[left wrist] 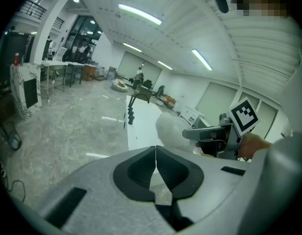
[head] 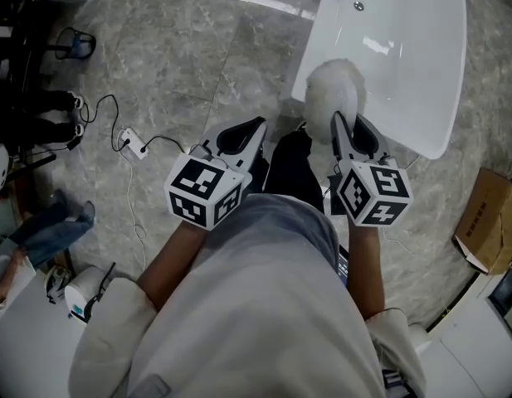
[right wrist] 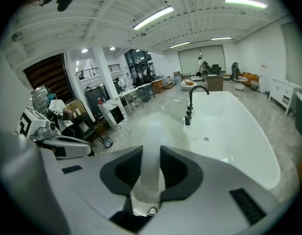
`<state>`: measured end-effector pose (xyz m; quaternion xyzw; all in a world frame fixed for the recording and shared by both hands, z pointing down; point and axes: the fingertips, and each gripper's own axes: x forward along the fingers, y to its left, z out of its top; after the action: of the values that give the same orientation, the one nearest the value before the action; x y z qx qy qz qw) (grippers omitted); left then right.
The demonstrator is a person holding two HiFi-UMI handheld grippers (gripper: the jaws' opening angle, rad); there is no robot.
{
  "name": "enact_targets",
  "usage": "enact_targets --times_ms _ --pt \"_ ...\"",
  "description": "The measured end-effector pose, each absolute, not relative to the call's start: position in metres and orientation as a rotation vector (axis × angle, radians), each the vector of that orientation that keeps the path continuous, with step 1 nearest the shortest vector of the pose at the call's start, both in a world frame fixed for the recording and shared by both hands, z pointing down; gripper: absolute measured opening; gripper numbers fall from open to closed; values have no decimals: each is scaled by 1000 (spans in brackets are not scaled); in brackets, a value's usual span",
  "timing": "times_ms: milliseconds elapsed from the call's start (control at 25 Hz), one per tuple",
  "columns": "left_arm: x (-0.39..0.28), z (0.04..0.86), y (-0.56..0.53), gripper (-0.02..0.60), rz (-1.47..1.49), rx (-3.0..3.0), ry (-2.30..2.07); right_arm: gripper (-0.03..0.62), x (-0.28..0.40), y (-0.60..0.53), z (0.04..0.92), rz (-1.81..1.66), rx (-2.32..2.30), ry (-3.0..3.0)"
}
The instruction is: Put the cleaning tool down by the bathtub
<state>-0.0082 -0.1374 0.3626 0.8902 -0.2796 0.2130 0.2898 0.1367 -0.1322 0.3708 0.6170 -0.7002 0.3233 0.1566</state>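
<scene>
The cleaning tool is a fluffy white head point(head: 332, 94) on a pale, translucent handle point(right wrist: 151, 155). My right gripper point(head: 348, 124) is shut on that handle, and the head hangs over the near rim of the white bathtub point(head: 421, 81). In the right gripper view the handle runs up between the two dark pads point(right wrist: 122, 173) and the head is a blur in front of the tub point(right wrist: 239, 136). My left gripper point(head: 247, 131) is to its left over the marble floor, shut and empty; its pads meet in the left gripper view point(left wrist: 155, 153), which also shows the fluffy head point(left wrist: 171, 129).
A black faucet point(right wrist: 190, 106) stands on the tub's far left rim. A cardboard box point(head: 490, 222) lies on the floor at the right. A power strip with cables point(head: 133, 144) and dark equipment point(head: 31, 114) are at the left. The person's dark trouser legs point(head: 289, 168) are between the grippers.
</scene>
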Motion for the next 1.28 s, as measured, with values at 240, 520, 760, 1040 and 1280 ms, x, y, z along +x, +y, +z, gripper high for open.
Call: enact_targets --times_ms 240,520,760,1040,1280 --pt "-4 369 -144 9 582 2354 -749 89 144 -144 381 943 1747 -1997" --pt "0 376 -147 9 599 2337 -753 89 145 -152 393 954 1713 -1990" --pt "-1 383 -147 9 610 2307 -762 89 146 -158 403 966 1680 -1987" --pt "5 391 -145 9 623 2291 -760 89 154 -161 419 984 1660 -1974" --pt "13 391 -144 9 621 2289 -753 89 160 -162 429 984 1634 -1961"
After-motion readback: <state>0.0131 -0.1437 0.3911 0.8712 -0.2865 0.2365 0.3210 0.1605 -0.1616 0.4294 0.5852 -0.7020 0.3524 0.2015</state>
